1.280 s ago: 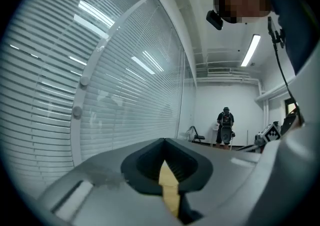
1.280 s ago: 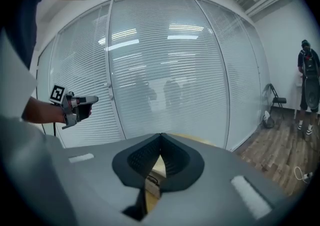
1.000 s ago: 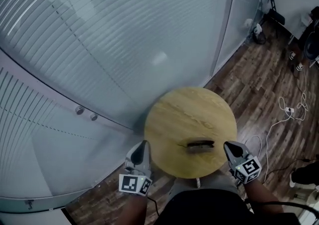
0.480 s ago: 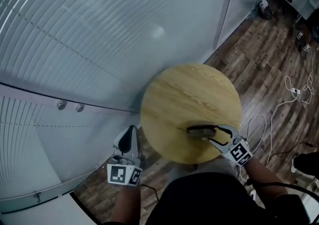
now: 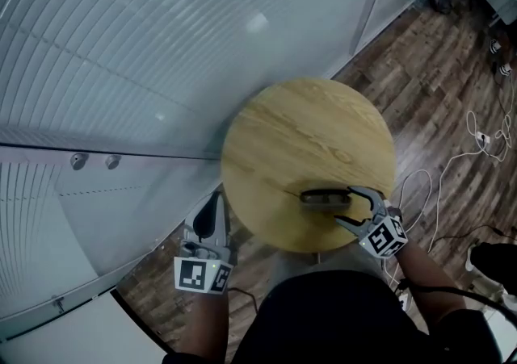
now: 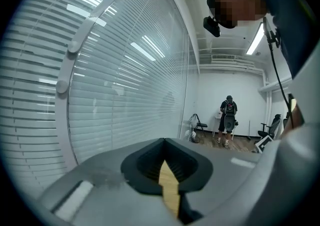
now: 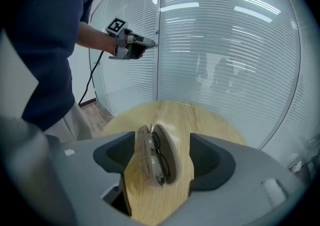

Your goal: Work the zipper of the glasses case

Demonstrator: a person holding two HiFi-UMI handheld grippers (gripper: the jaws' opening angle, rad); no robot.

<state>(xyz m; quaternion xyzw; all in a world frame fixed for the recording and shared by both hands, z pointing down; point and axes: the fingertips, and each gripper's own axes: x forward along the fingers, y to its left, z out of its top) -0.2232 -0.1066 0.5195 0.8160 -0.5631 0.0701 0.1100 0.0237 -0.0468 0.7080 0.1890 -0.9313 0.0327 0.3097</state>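
Observation:
A brown glasses case (image 5: 323, 197) lies near the front edge of the round wooden table (image 5: 307, 128). In the right gripper view the case (image 7: 152, 155) gapes along its top, with dark glasses inside. My right gripper (image 5: 346, 206) is at the case's right end. Its jaws have just been opening and now stand wide on either side of the case's near end (image 7: 162, 142), and the pads do not press on it. My left gripper (image 5: 214, 201) is shut and empty, off the table's left edge; it also shows in mid-air in the right gripper view (image 7: 145, 44).
A glass wall with blinds (image 5: 161, 48) curves behind and left of the table. White cables (image 5: 477, 152) lie on the wood floor at right. In the left gripper view a person (image 6: 229, 120) stands far off beside a folding chair (image 6: 199, 122).
My right gripper has come down from beside the table onto the case's right end and its jaws have spread open. The left gripper has sunk a little beside the table edge.

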